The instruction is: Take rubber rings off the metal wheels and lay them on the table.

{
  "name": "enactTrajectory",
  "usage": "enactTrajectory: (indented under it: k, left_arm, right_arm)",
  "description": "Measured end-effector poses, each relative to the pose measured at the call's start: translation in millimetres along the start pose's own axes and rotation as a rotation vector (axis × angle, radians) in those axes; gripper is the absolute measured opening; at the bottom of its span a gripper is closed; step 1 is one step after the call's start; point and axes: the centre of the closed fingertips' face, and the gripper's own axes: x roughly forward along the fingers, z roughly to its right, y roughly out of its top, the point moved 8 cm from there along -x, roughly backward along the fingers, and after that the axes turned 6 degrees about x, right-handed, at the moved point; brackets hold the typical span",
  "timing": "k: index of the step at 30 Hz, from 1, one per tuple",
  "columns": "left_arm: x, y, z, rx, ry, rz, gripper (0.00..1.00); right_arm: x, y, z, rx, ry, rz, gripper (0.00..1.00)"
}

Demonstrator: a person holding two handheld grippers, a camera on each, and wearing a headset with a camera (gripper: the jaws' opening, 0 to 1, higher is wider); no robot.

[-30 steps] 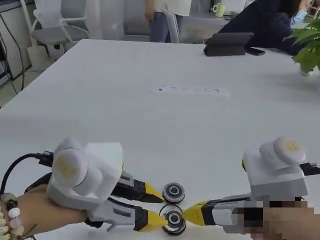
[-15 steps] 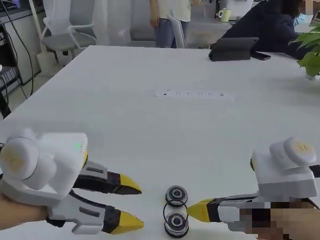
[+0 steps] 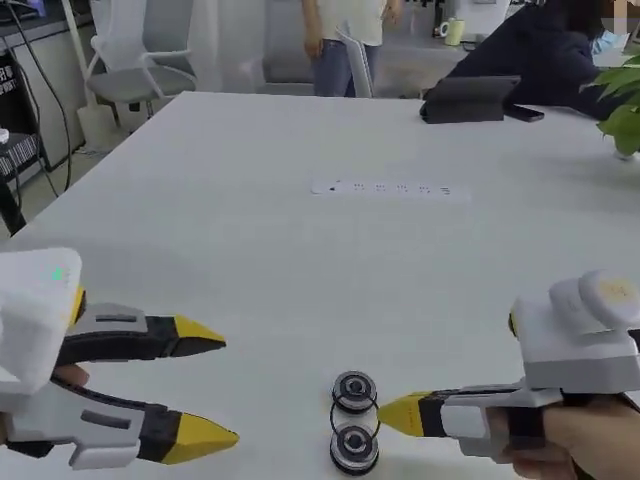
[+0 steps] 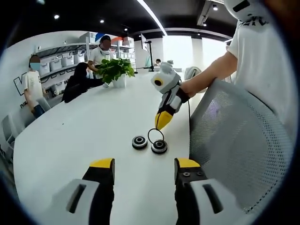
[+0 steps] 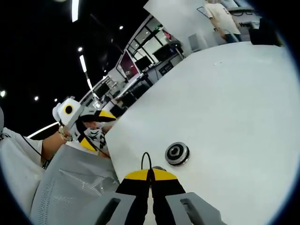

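Thin black rubber ring (image 3: 352, 409) (a loop) pinched in right tool (image 3: 384, 413); left tool (image 3: 228, 388) apart.

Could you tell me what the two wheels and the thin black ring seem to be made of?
Far wheel and near wheel: likely metal, shiny grey faces, dark rims. Ring: probably rubber, matte black, a thin loop bending where the right gripper pinches it.
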Motion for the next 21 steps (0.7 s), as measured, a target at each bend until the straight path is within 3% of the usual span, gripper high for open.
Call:
enactTrajectory:
  k: [10, 21]
  left_arm:
    - [-14.4, -13.3, 2.3, -0.039, 0.081, -0.010, 0.57]
    - [-15.8, -21.1, 10.4, -0.080, 0.103, -0.013, 0.60]
  right_arm:
    - [-3.3, 4.5, -0.4, 0.013, 0.001, 0.032, 0.00]
    - [-10.0, 15.8, -4.1, 0.015, 0.007, 0.081, 0.00]
